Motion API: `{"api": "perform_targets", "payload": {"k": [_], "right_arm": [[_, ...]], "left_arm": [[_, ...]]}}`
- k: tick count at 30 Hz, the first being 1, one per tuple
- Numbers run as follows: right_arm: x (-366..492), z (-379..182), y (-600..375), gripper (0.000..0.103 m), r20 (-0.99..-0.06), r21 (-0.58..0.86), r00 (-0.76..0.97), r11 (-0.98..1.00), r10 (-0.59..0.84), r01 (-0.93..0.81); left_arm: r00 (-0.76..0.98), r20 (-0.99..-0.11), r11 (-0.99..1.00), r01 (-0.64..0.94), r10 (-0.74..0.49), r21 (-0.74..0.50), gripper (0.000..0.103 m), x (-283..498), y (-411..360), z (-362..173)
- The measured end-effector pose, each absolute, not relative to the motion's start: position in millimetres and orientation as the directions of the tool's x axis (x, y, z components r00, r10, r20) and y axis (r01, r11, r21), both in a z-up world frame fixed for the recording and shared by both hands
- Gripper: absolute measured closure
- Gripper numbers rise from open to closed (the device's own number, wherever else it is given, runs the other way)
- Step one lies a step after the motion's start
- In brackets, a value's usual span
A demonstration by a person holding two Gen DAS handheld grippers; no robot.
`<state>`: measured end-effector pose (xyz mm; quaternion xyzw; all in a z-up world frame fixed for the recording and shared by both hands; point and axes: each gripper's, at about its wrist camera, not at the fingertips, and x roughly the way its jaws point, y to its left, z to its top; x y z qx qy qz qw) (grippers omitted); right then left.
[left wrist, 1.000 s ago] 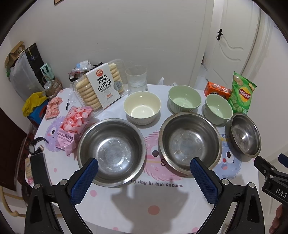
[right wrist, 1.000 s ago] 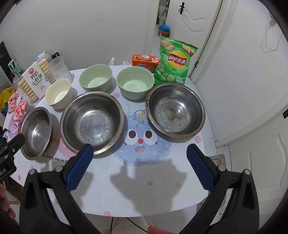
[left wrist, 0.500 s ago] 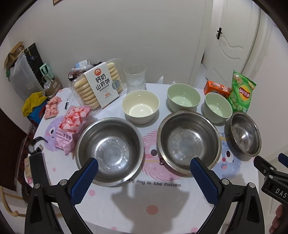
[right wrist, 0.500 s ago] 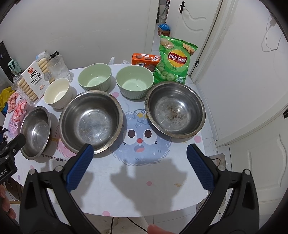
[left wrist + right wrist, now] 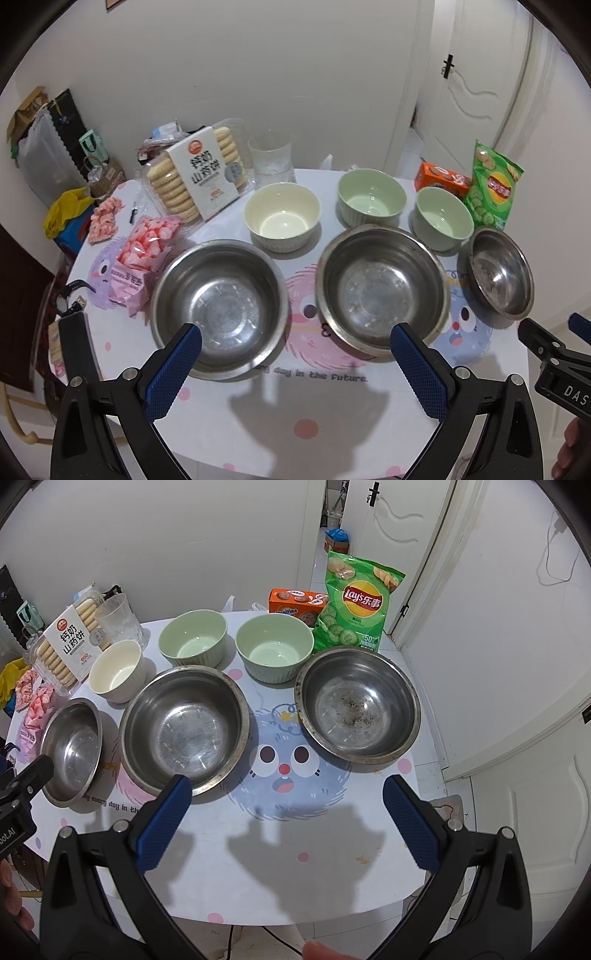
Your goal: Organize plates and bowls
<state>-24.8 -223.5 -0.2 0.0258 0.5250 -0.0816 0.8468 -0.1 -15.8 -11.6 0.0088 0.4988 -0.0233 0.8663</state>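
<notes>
Three steel bowls stand in a front row on the table: left bowl (image 5: 219, 306), middle bowl (image 5: 382, 291) and right bowl (image 5: 502, 271). Behind them stand a cream bowl (image 5: 282, 216) and two green bowls (image 5: 371, 197) (image 5: 443, 218). My left gripper (image 5: 295, 354) is open and empty above the near table edge, between the left and middle steel bowls. In the right wrist view my right gripper (image 5: 286, 805) is open and empty, in front of the middle steel bowl (image 5: 184, 725) and the crumb-flecked right one (image 5: 358, 703).
A biscuit pack (image 5: 201, 177), a glass (image 5: 271, 158) and pink candy bags (image 5: 144, 254) stand at the back left. An orange box (image 5: 295, 603) and a green chips bag (image 5: 354, 603) stand at the back right. The table edge runs close below both grippers.
Both views have drifted slightly; the bowls sit a touch further left in the frames. No bowl has moved on the table and both grippers stay open.
</notes>
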Motion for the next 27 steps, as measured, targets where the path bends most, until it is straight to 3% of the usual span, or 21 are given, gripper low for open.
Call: {"api": "perform_targets", "payload": {"k": [14,23,27], "right_arm": [[-11,-23,-331,0.000,-0.928,0.104,0.371,0.956,-0.006,0.276],[23,-64,-416,0.000,-0.944,0.164,0.326,0.929,0.050,0.331],[43,-88,-436,0.015,-0.956,0.200,0.267,0.935,0.122,0.292]], "left_arm": [[0.336,-0.907,0.952,0.250,-0.255,-0.176,0.000,14,-139,-36],[0.220,-0.933,0.951,0.185,-0.284,-0.246,0.001,34,-225,-84],[0.168,-0.946,0.960,0.092,-0.276,-0.264,0.012,49,-237,-107]]}}
